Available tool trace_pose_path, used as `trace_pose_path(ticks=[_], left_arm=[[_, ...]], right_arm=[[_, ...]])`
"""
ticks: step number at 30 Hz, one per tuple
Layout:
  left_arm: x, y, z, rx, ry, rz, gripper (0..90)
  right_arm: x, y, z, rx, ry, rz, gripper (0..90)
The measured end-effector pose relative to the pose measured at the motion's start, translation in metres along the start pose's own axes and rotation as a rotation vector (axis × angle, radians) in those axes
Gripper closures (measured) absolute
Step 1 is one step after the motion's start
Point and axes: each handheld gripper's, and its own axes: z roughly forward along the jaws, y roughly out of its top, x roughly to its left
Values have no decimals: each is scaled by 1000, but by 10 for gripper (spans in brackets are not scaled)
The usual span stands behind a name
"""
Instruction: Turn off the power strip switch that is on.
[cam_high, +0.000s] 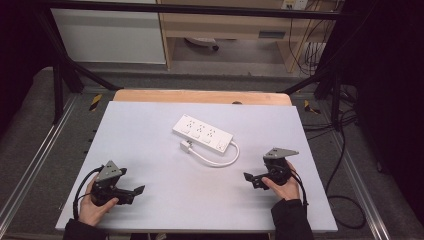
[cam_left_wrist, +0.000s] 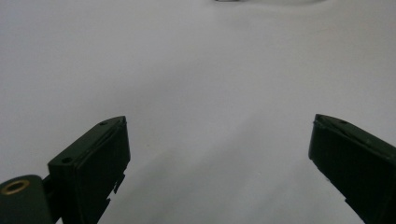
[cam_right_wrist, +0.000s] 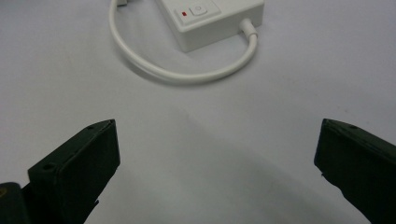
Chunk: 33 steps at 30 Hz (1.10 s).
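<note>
2 grippers (cam_high: 137, 190) (cam_high: 248, 176) low, jaws apart, facing inward

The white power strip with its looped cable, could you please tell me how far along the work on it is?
Nothing looks done yet: the white plastic power strip lies untouched mid-table, its white cable curled beside it. Nothing is in hand; the left gripper and right gripper rest open near the front of the pale grey table. Reaching and grasping remain.
</note>
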Motion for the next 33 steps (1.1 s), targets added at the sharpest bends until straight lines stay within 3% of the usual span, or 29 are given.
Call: trace_pose_path(ticks=[20,33], left_arm=[[-2,0,1,5,-8,5,53],[-2,0,1,8,-10,8,54]], right_arm=[[-17,-46,-25,25,-8,21,8],[-20,-53,-31,15,-7,20,7]])
